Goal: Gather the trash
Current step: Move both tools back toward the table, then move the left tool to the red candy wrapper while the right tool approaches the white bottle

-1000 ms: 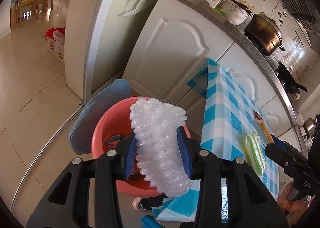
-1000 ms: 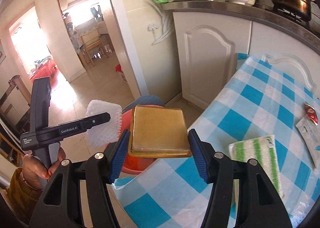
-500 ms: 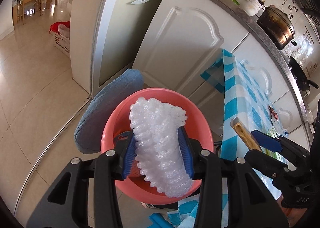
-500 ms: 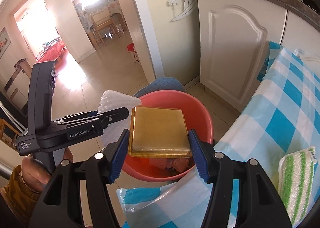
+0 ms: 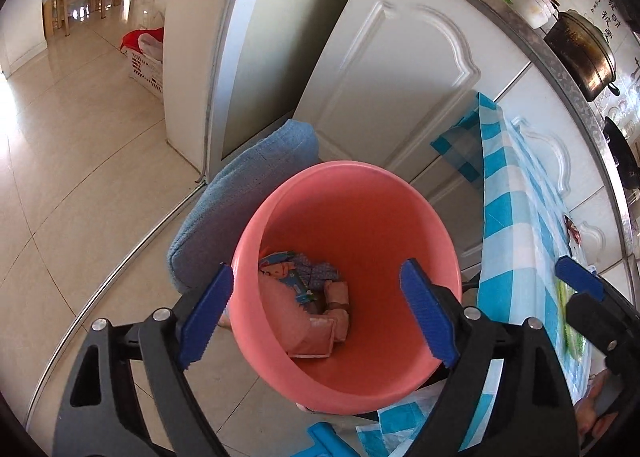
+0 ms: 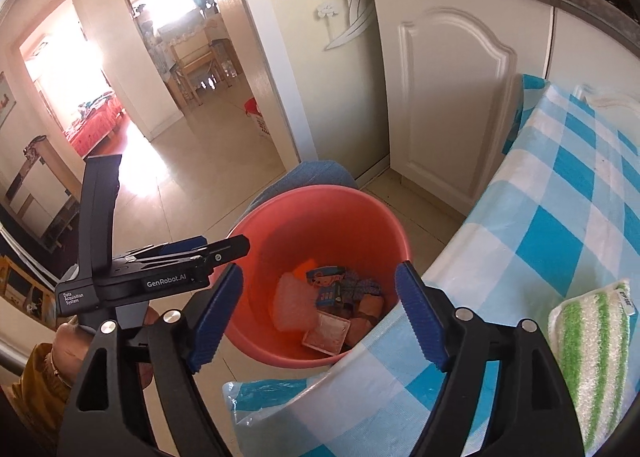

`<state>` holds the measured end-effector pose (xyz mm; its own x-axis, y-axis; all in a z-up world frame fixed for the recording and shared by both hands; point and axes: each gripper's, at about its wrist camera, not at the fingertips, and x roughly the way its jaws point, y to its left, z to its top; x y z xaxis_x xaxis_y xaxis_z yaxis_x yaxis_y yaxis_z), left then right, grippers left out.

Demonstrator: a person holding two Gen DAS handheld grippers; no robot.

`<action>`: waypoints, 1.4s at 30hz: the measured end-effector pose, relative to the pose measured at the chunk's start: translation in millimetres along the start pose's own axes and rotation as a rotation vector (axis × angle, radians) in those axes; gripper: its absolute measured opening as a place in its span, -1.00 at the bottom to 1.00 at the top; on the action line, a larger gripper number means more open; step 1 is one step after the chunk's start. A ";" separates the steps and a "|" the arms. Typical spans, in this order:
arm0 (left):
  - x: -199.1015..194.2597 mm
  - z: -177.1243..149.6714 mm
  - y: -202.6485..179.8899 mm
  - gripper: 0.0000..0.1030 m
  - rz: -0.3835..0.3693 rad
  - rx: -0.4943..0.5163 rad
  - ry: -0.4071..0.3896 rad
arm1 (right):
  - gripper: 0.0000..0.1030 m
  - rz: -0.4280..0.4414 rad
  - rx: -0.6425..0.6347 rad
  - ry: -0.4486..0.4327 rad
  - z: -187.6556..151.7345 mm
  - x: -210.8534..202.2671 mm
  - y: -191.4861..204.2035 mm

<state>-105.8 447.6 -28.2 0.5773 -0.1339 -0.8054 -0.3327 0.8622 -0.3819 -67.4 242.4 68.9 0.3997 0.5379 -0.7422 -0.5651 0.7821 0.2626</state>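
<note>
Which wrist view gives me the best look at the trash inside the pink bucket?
The left wrist view: it looks almost straight down into the pink bucket, so the trash at the bottom shows unobstructed. The right wrist view sees the bucket at a slant, with the checkered tablecloth covering its near rim.

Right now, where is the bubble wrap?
The bubble wrap lies at the bottom of the pink bucket on the floor, at its left side in the right wrist view, beside a square tray.

Striped sponge point(image 6: 592, 361) on checked tablecloth point(image 6: 560, 193); pot point(image 5: 582, 53), perhaps lidded.
</note>
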 end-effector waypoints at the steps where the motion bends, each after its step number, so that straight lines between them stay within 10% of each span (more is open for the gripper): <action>1: -2.6 0.0 0.3 0.69 0.003 -0.006 -0.006 | 0.60 0.001 0.009 -0.012 -0.2 -5.1 -1.3; 42: -46.7 -26.1 -169.4 0.86 -0.098 0.233 0.014 | 0.76 0.020 0.355 -0.303 -57.0 -139.1 -126.4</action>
<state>-95.9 295.1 62.3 0.5875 -0.2278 -0.7765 -0.0940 0.9338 -0.3451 -92.7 50.7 103.8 0.6144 0.5799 -0.5350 -0.3136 0.8017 0.5088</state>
